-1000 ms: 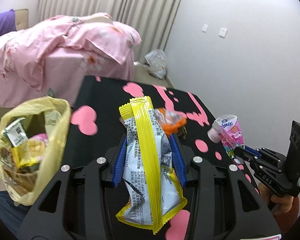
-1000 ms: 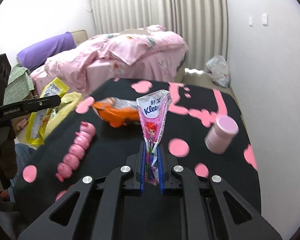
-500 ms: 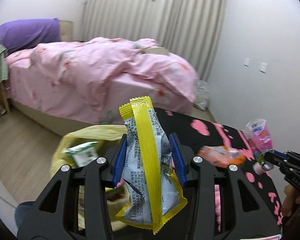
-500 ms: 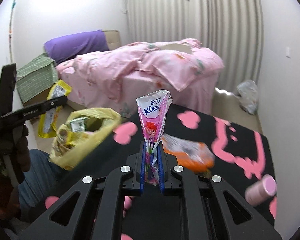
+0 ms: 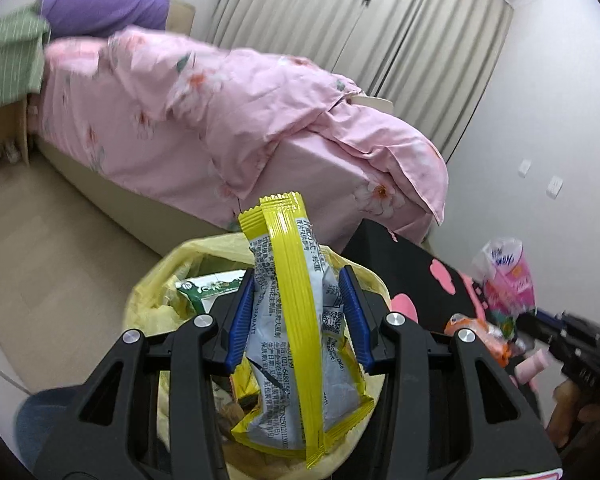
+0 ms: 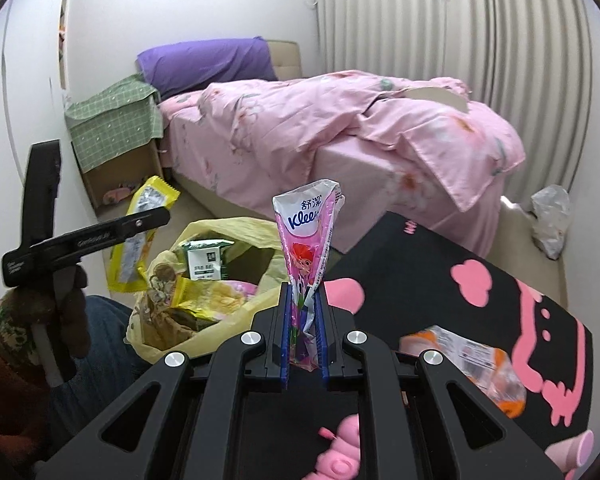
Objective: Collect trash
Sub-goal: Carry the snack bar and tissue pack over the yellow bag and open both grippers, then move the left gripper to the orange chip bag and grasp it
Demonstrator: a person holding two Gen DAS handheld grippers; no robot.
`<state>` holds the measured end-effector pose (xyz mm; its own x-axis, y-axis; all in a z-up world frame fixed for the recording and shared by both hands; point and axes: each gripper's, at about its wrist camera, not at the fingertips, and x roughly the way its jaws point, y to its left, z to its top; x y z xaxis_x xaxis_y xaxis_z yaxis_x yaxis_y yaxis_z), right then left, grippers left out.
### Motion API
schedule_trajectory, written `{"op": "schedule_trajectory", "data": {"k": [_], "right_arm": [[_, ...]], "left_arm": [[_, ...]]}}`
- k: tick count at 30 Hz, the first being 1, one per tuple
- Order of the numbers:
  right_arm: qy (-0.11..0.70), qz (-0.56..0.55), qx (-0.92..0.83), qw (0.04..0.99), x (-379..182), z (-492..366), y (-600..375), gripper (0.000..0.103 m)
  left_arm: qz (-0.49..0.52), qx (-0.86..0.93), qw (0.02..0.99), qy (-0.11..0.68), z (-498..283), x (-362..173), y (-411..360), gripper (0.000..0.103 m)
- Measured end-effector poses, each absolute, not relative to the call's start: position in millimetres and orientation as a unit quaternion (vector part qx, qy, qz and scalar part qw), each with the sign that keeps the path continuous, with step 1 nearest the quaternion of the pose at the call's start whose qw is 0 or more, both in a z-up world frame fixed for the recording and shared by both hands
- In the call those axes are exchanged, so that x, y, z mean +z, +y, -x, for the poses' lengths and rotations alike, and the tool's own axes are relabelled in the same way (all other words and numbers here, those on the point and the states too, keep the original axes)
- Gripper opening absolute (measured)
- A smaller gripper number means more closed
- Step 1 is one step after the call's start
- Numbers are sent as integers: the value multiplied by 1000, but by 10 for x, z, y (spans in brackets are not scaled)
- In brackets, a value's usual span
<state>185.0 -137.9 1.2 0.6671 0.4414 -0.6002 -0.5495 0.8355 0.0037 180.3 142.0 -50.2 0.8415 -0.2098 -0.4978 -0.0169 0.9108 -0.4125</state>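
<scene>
Yellow snack wrapper (image 5: 296, 320) pinched upright in the left gripper (image 5: 298, 320) above the open yellow trash bag (image 5: 156, 276) beside the black table's edge (image 6: 420, 248), pink tissue packet (image 6: 306, 248) clamped in the right gripper (image 6: 303, 332) over the table's near-left corner, orange wrapper (image 6: 472, 364) lying on the table.

The trash bag (image 6: 236, 240) stands left of the table (image 6: 420, 264), bed (image 6: 340, 128) behind both.

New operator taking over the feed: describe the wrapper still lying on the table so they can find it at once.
Start at the black table with pink shapes, beside the pink bed. Near its right side, just right of the right gripper, lies a crumpled orange snack wrapper with a clear printed panel. It is the only orange item; its neighbours are pink.
</scene>
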Motion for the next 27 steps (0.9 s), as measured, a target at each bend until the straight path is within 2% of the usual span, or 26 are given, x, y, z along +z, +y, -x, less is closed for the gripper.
{"op": "schedule_trajectory", "data": {"k": [4,9,14,17,19,22,24,26,27], "right_arm": [[315,98,286,900,-102,-1996,-1198,12],[326,107,292,892,-235,-2186,-1001,12],[337,110,315,880,-354,-2362,-786,12],[345,115,325,873,-442,-2469,-626,12],[347,115,335,869,-481,-2533,-527,12],[356,114,348,860,-542,-2609,-405,13],[369,116,353,852,-586,-2659,-326,20],[372,120,361,847,-617,-2646,-278,47],[369,120,364,847,-620,-2634,-277,50]], "left_arm": [[214,-97,919,318,-2096,-746,1412,39],[62,13,928,368,-2291,-1019,1255,36],[125,19,920,371,-2265,-1154,1513,35],[181,-9,916,359,-2189,-1079,1625,48],[207,-30,915,345,-2141,-964,1677,61],[219,-33,922,318,-2089,-746,1716,73],[218,-23,926,306,-2063,-636,1733,74],[210,-10,932,296,-2039,-551,1743,78],[206,-3,934,290,-2016,-521,1741,79]]}}
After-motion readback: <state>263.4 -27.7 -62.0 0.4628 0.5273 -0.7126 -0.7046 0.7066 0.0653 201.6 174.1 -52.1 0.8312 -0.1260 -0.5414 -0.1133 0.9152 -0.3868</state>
